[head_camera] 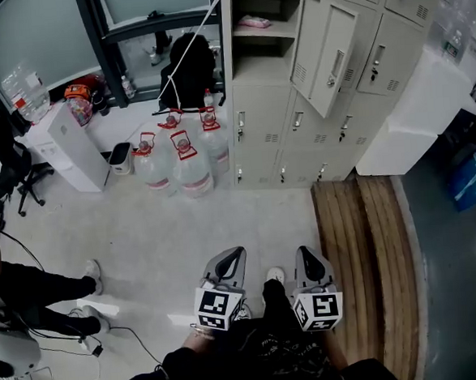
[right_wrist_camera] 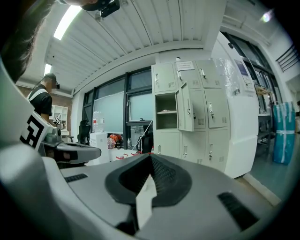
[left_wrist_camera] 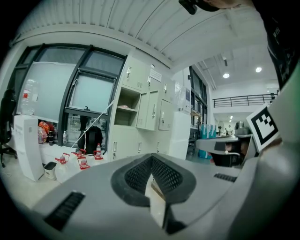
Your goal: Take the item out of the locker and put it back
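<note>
Far left, a seated person's legs (head_camera: pixel 42 292) lay across the pale floor (head_camera: pixel 160 239), and behind them a white floor unit (head_camera: pixel 66 148) stood by the window. To its right I saw a cluster of clear water jugs (head_camera: pixel 179 161) with red handles, touching one another, and a black bag (head_camera: pixel 189 67) farther back.

Right of the jugs rose the grey locker bank (head_camera: pixel 275 134). Its upper compartment (head_camera: pixel 254 66) stood open, the door (head_camera: pixel 326 53) swung out to the right. The pink item (head_camera: pixel 255 21) lay on the shelf inside that compartment, toward the back, touching nothing else that I could make out.

Both tools were near me, at the bottom centre of the head view, well apart from the lockers and far below the item's shelf. The left gripper (head_camera: pixel 236 253) pointed toward the locker bank. In its own view the ribbed pads met along one seam, pressed together with nothing between them, and the open compartment showed far off, up and to the left of the tips. The right gripper (head_camera: pixel 305 252) was just beside it, roughly parallel. Its jaws were likewise pressed together on nothing, and in its view the open compartment stood far ahead, above the tips.

To the right of the grippers, wooden boards (head_camera: pixel 364 249) lay on the floor. At far right a large white block (head_camera: pixel 427 107) stood against the end of the lockers.
</note>
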